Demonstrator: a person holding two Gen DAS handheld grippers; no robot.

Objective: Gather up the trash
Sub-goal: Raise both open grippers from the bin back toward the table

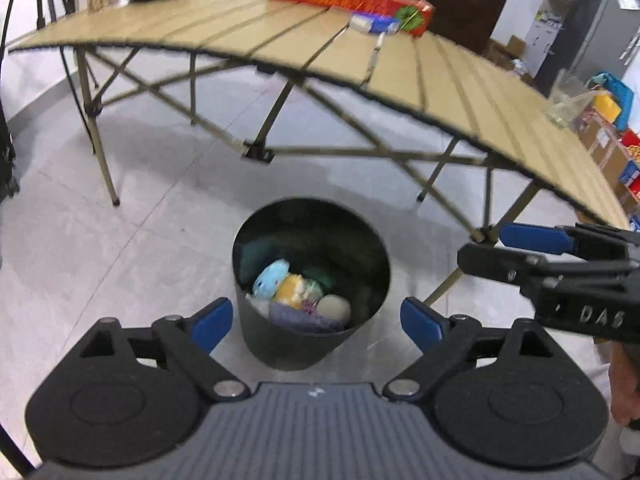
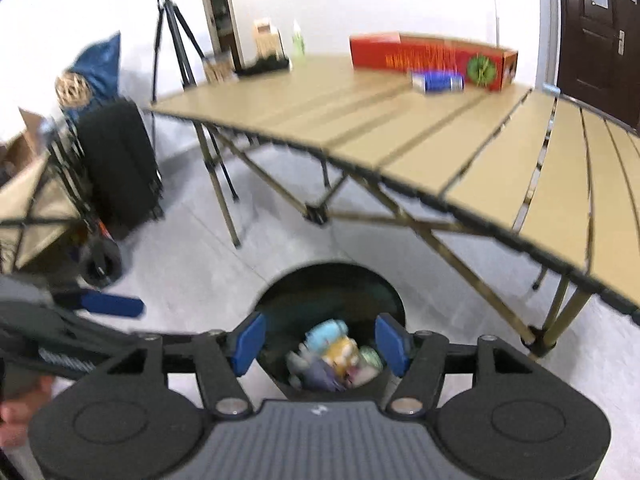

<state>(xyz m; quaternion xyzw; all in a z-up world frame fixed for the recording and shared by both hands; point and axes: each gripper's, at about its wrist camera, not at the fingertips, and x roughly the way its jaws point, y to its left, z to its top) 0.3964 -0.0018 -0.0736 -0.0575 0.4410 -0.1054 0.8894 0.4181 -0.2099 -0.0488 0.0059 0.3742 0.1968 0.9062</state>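
A black trash bin [image 1: 256,344] stands on the floor in front of the table, holding several crumpled pieces of trash [image 1: 296,292]. My left gripper [image 1: 316,322] is open and empty, above the bin's near rim. My right gripper [image 2: 322,342] is open and empty over the bin [image 2: 280,300], with the trash [image 2: 336,356] between its fingers in view. The right gripper also shows in the left wrist view [image 1: 484,246], to the right of the bin. A blue and white can [image 2: 438,81] lies on the table [image 2: 420,152] by a red box [image 2: 432,60].
The folding slat table [image 1: 280,40] stretches across the back, with its legs near the bin. A clear plastic container [image 1: 568,104] sits at its right end. A tripod [image 2: 176,36], a black suitcase [image 2: 120,164] and a folding cart [image 2: 36,208] stand at the left.
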